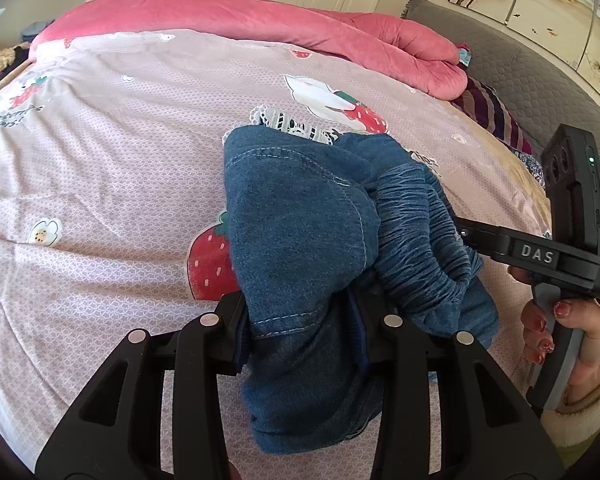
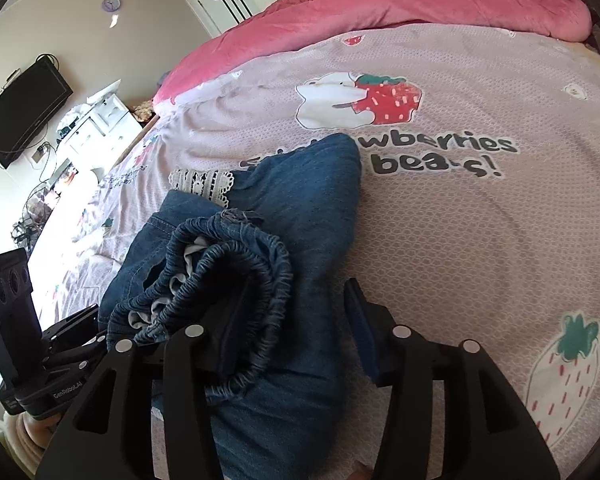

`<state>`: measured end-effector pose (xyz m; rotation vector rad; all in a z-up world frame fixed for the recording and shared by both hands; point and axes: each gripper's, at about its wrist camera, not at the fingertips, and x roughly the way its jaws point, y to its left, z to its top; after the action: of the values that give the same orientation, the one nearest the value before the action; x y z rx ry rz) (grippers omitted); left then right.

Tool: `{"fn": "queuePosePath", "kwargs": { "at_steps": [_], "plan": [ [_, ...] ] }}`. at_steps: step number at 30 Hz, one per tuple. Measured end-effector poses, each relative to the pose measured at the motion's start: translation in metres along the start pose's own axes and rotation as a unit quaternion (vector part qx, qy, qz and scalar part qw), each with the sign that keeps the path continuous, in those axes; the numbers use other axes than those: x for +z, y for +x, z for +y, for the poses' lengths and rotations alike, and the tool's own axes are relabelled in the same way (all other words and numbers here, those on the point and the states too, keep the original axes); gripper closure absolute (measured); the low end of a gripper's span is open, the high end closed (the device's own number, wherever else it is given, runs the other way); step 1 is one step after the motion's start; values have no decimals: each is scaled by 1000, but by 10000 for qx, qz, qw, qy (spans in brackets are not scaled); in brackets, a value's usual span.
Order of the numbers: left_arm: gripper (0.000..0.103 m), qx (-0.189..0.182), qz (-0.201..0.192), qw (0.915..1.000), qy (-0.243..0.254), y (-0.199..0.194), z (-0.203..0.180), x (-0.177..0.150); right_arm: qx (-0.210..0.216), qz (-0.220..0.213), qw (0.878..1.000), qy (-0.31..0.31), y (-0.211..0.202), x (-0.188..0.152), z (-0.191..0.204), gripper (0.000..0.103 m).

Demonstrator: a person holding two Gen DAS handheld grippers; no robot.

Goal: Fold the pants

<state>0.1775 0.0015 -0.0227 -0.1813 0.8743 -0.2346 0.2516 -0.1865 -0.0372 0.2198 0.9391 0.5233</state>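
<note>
Small blue denim pants (image 1: pixel 300 216) with an elastic waistband (image 1: pixel 420 240) and white lace trim lie bunched on the pink strawberry bedsheet (image 1: pixel 100 160). My left gripper (image 1: pixel 300 328) has its jaws wide apart with denim lying between them. My right gripper (image 2: pixel 288 340) is open, its jaws on either side of the pants (image 2: pixel 300 216), with the gathered waistband (image 2: pixel 236 280) against the left finger. The right gripper also shows in the left wrist view (image 1: pixel 466 234), touching the waistband. The left gripper shows in the right wrist view (image 2: pixel 80 336), at the pants' left edge.
A rolled pink quilt (image 1: pixel 260 20) lies across the far side of the bed. A grey headboard (image 1: pixel 520 64) and striped pillow (image 1: pixel 492 112) are at right. A wall TV (image 2: pixel 24 108) and white dresser (image 2: pixel 96 120) stand beyond the bed's left edge.
</note>
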Motion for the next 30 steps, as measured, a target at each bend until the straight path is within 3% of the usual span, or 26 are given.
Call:
{"fn": "queuePosePath", "kwargs": {
  "at_steps": [4, 10, 30],
  "plan": [
    [71, 12, -13, 10000, -7, -1, 0, 0, -49, -127, 9999, -56, -7, -1, 2, 42],
    [67, 15, -25, 10000, -18, -2, 0, 1, -49, -279, 9995, -136, -15, -2, 7, 35],
    [34, 77, -229, 9997, -54, -17, 1, -1, -81, -599, 9981, -73, -30, -5, 11, 17]
  ]
}}
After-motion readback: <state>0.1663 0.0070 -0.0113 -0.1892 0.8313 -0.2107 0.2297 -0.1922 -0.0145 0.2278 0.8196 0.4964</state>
